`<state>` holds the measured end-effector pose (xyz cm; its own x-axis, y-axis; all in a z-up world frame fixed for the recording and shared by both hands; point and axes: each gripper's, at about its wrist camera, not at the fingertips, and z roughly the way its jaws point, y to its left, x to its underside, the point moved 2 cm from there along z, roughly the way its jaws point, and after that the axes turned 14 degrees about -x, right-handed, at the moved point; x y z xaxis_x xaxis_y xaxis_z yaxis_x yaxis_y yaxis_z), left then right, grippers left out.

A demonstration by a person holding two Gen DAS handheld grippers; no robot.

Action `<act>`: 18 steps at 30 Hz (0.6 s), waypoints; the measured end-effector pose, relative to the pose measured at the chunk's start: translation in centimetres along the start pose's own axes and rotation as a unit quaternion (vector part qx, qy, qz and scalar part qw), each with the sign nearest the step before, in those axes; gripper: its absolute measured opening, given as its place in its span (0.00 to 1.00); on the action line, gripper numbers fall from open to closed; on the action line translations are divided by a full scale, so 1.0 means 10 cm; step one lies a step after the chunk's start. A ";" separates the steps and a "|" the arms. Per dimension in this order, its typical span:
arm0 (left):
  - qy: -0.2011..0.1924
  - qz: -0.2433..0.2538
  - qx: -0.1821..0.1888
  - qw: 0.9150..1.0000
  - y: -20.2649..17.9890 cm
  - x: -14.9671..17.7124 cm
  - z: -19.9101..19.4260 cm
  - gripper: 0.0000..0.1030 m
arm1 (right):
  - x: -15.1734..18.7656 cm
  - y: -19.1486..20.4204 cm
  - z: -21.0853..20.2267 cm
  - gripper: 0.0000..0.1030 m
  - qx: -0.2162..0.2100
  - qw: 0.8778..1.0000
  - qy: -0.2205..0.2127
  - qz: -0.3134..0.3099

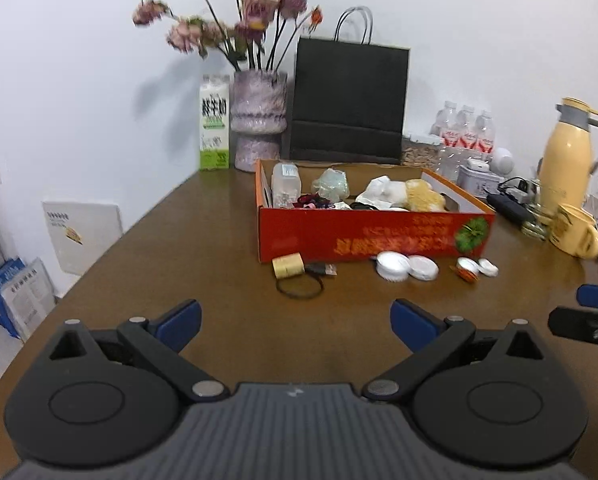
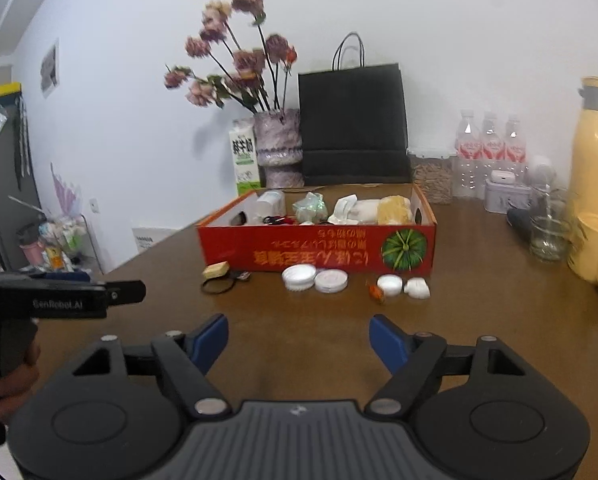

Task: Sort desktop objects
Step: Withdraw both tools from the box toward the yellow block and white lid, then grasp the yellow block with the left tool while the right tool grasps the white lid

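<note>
A red cardboard box [image 1: 375, 236] [image 2: 315, 246] sits mid-table and holds several small items. In front of it lie a tan roll [image 1: 287, 265] [image 2: 216, 269], a black hair tie [image 1: 300, 288] [image 2: 218, 286], a small dark clip [image 1: 320, 269], two white round lids [image 1: 406, 266] [image 2: 314, 277], a small orange-and-white jar [image 1: 468, 268] [image 2: 383, 286] and a white cap [image 1: 488, 267] [image 2: 417, 288]. My left gripper [image 1: 295, 326] is open and empty, well short of them. My right gripper [image 2: 299, 342] is open and empty too.
At the back stand a milk carton [image 1: 214, 128], a vase of flowers [image 1: 259, 120], a black paper bag [image 1: 349, 100] and water bottles [image 1: 465, 128]. A yellow thermos [image 1: 569, 152], a yellow mug [image 1: 575, 230] and a glass jar [image 2: 549, 236] crowd the right side.
</note>
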<state>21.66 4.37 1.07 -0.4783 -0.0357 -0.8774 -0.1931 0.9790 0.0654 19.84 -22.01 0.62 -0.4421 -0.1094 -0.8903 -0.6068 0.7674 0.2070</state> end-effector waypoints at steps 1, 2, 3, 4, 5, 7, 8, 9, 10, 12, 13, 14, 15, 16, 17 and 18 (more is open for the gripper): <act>0.007 0.004 0.009 1.000 -0.01 -0.06 0.14 1.00 | -0.06 -0.05 0.14 0.62 -0.001 1.000 0.006 -0.005; 0.019 0.015 0.016 1.000 -0.03 -0.13 0.30 0.98 | -0.13 -0.09 0.30 0.60 -0.004 1.000 0.014 -0.010; 0.029 0.027 0.021 0.999 -0.06 -0.18 0.45 0.96 | -0.19 -0.14 0.46 0.58 -0.008 1.000 0.022 -0.013; 0.034 0.033 0.023 0.999 -0.07 -0.22 0.56 0.89 | -0.24 -0.17 0.59 0.57 -0.013 0.999 0.028 -0.015; 0.039 0.034 0.025 0.998 -0.08 -0.26 0.69 0.85 | -0.29 -0.21 0.77 0.56 -0.021 0.999 0.038 -0.018; 0.061 0.022 0.041 0.997 -0.07 -0.31 0.96 0.78 | -0.37 -0.25 1.11 0.54 -0.030 0.998 0.057 -0.026; 0.076 0.012 0.047 0.996 -0.07 -0.34 1.09 0.73 | -0.39 -0.27 1.27 0.54 -0.033 0.997 0.069 -0.032; 0.087 0.006 0.057 0.995 -0.07 -0.35 1.21 0.71 | -0.40 -0.29 1.41 0.52 -0.032 0.996 0.078 -0.037; 0.095 0.002 0.064 0.993 -0.07 -0.35 1.31 0.68 | -0.41 -0.31 1.57 0.51 -0.029 0.995 0.089 -0.040; 0.101 -0.002 0.067 0.993 -0.09 -0.34 1.47 0.61 | -0.41 -0.35 1.79 0.47 -0.027 0.994 0.100 -0.045; 0.103 -0.004 0.067 0.992 -0.09 -0.33 1.52 0.57 | -0.40 -0.35 1.87 0.47 -0.024 0.993 0.103 -0.050; 0.106 -0.009 0.067 0.992 -0.09 -0.32 1.56 0.52 | -0.39 -0.35 1.93 0.46 -0.020 0.993 0.107 -0.054; 0.109 -0.013 0.069 0.992 -0.08 -0.31 1.61 0.49 | -0.38 -0.35 1.99 0.46 -0.019 0.992 0.110 -0.058; 0.110 -0.016 0.071 0.991 -0.09 -0.30 1.64 0.42 | -0.37 -0.35 2.03 0.46 -0.020 0.992 0.114 -0.059; 0.106 -0.015 0.070 0.992 -0.09 -0.30 1.64 0.35 | -0.35 -0.34 2.06 0.45 -0.022 0.991 0.114 -0.062; 0.104 -0.014 0.075 0.992 -0.10 -0.30 1.65 0.32 | -0.33 -0.34 2.09 0.42 -0.024 0.990 0.120 -0.064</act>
<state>37.43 6.80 -4.21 -0.6446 -0.0896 -0.7593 -0.0865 0.9953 -0.0440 37.16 -11.02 -5.66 -0.5005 -0.3558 -0.7892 -0.6962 0.7073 0.1227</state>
